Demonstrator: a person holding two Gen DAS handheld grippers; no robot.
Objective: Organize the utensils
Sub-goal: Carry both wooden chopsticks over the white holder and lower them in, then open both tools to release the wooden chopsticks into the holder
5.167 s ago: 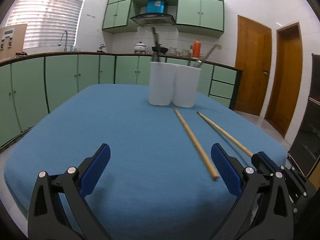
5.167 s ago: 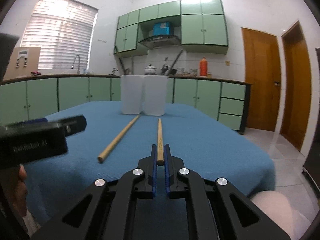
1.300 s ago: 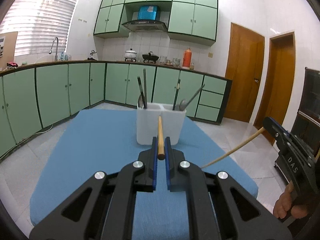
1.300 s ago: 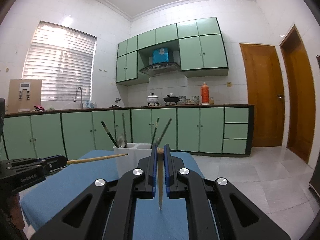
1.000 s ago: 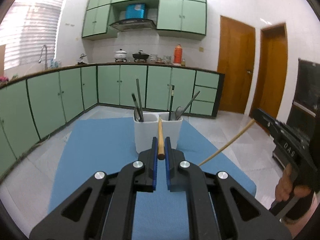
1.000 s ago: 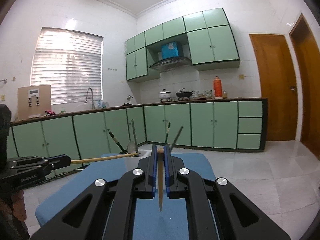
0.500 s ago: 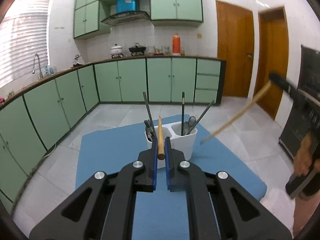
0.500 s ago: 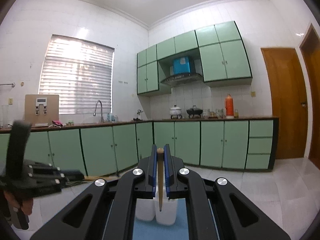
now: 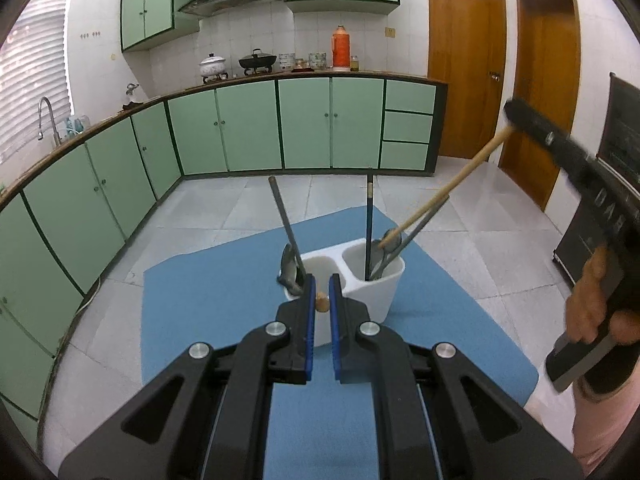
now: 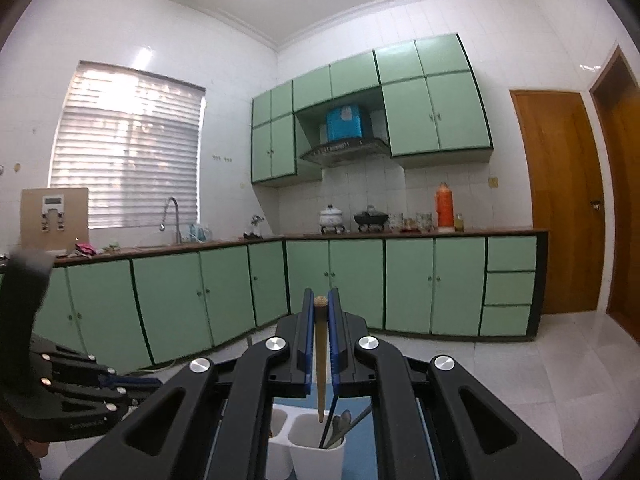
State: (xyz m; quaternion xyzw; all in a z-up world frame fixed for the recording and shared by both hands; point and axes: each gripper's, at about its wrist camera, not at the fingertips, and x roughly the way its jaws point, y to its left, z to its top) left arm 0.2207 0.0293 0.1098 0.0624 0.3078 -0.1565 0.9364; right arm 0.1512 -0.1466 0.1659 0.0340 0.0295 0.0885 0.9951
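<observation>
Left gripper (image 9: 321,296) jaws narrow, gap visible beside wooden chopstick end (image 9: 321,303), above white two-compartment plastic holder (image 9: 384,280); right gripper (image 10: 320,312) pinching second wooden chopstick (image 10: 320,364), tip over right compartment; left view alone shows blue table mat (image 9: 224,300)

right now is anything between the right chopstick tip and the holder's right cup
No solid block. The chopstick tip hangs at the right cup mouth of the holder. A spoon and dark sticks already lean inside, so it may brush them going in.
</observation>
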